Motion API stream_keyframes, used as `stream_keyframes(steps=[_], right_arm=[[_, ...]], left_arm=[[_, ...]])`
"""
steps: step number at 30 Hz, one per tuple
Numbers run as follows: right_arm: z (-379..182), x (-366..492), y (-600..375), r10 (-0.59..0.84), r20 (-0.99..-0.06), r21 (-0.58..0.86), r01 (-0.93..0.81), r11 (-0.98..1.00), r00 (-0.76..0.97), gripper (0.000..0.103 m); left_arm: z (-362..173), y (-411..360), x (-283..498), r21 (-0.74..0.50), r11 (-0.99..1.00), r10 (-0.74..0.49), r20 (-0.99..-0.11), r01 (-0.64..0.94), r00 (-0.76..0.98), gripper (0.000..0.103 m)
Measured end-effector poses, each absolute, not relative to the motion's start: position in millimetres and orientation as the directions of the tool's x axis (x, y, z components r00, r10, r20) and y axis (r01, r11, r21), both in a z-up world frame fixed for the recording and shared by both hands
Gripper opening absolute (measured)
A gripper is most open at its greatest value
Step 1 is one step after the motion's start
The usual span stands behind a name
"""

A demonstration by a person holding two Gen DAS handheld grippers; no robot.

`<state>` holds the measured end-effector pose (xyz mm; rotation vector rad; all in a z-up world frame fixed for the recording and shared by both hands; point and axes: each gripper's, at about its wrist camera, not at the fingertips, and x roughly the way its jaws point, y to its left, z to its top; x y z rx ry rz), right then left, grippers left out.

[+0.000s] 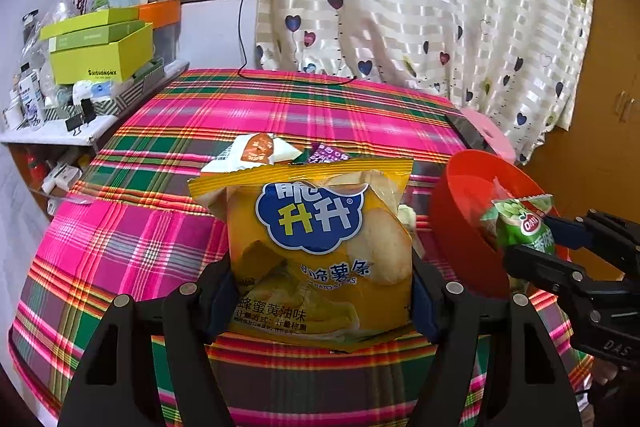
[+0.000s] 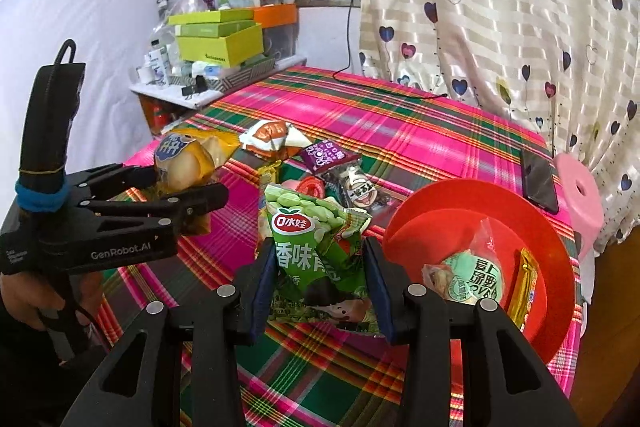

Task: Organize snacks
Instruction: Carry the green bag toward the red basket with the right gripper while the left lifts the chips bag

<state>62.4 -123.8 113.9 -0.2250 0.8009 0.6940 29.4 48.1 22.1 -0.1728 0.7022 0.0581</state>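
Observation:
My left gripper (image 1: 320, 307) is shut on a yellow potato-stick bag (image 1: 320, 247), held upright above the plaid tablecloth (image 1: 120, 247); from the right wrist the same bag (image 2: 188, 159) sits in the left gripper (image 2: 184, 187). A green pea snack bag (image 2: 312, 251) is clamped in my right gripper (image 2: 320, 287), just left of the red bowl (image 2: 480, 199). Seen from the left wrist, the right gripper (image 1: 532, 239) holds the green bag (image 1: 516, 223) by the bowl's (image 1: 460, 195) rim. The bowl holds a green-labelled packet (image 2: 472, 275) and a yellow bar (image 2: 524, 279).
Loose snacks lie mid-table: a white-orange packet (image 2: 268, 137), a purple packet (image 2: 326, 155), a black-white packet (image 2: 360, 187). A phone (image 2: 538, 179) lies at the right table edge beside a pink stool (image 2: 580, 187). A cluttered shelf with green boxes (image 2: 220, 43) stands far left; a heart curtain (image 2: 500, 7) hangs behind.

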Motion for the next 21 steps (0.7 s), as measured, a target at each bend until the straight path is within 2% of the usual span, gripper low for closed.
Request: stream_keyframes(steps=[21], right_arm=[[120.4,65.9,-159.1,0.477,-0.702,0.092,-0.597,0.797,0.529,0.040]], left_arm=[[33.4,15.4,32.2,-0.125,0.992,-0.052,-0.639,-0.036,0.768,0.071]])
